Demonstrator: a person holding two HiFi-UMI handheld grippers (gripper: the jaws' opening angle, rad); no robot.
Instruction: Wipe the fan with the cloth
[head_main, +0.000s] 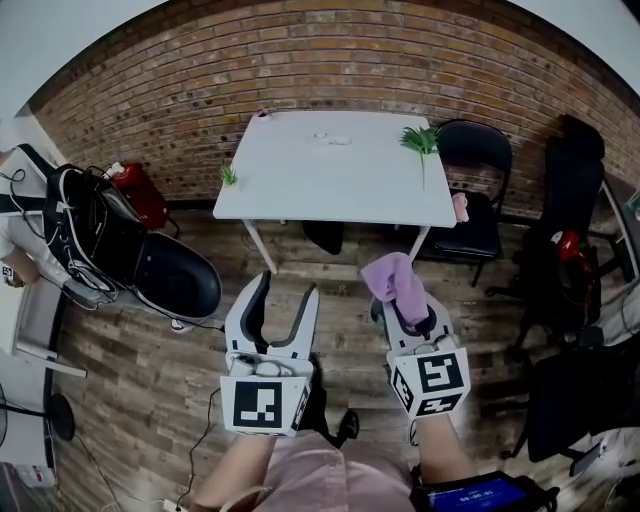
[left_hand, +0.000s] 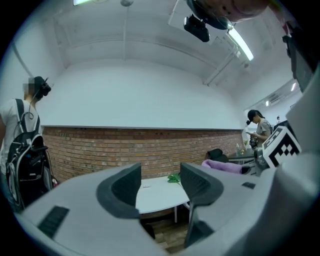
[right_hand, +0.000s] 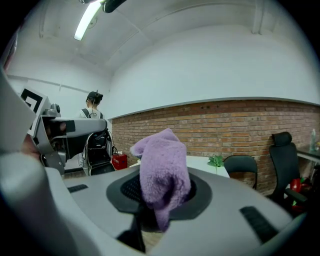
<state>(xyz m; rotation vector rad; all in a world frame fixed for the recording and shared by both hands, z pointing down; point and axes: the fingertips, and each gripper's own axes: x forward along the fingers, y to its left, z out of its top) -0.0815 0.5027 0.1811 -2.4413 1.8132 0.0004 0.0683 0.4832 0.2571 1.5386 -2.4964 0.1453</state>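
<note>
Two grippers side by side above wood floor (head_main: 150, 400), both facing white table (head_main: 330, 185).

- Far left: black bag (head_main: 90, 235) on dark seat.
- Left gripper (head_main: 287, 292): jaws apart, nothing between them; table and brick wall (head_main: 300, 60) visible through gap.
- Centre: table against wall, small green sprig (head_main: 229, 176) at left edge, larger green sprig (head_main: 421, 140) at right corner.
- Right gripper (head_main: 405, 305): jaws clamped on purple cloth (head_main: 390, 275), bunched, sticking up past fingertips.
- Right: black chair (head_main: 478, 215) just beside table's right corner.
</note>
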